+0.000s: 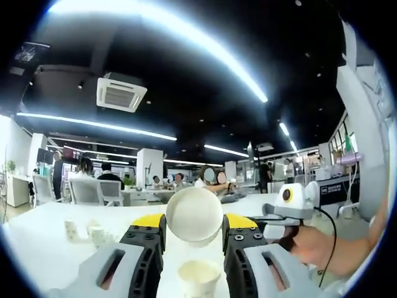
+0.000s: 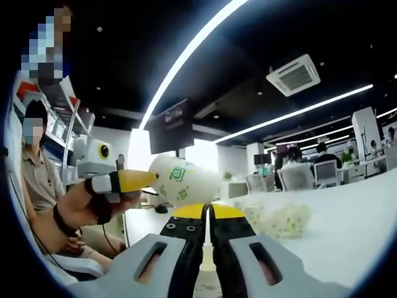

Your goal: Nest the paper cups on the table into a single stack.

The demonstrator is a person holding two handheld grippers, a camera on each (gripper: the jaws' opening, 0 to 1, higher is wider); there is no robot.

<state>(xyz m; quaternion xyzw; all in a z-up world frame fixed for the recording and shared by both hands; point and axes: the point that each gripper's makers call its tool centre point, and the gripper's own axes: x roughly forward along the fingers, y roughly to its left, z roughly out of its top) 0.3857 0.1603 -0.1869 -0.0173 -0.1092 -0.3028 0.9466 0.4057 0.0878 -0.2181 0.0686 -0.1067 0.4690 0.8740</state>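
Left gripper (image 1: 194, 231) pinching a white paper cup (image 1: 193, 215) aloft above the white table (image 1: 49, 233), second cup (image 1: 199, 277) just below, right gripper (image 2: 207, 212) pressed together, more cups (image 2: 282, 220) lying beyond.

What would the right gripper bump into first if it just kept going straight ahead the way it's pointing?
Probably the pale crumpled clump lying on the white table, slightly right of the right gripper. Its jaws are shut. Depth is hard to judge; the cup held by the left gripper sits off left.
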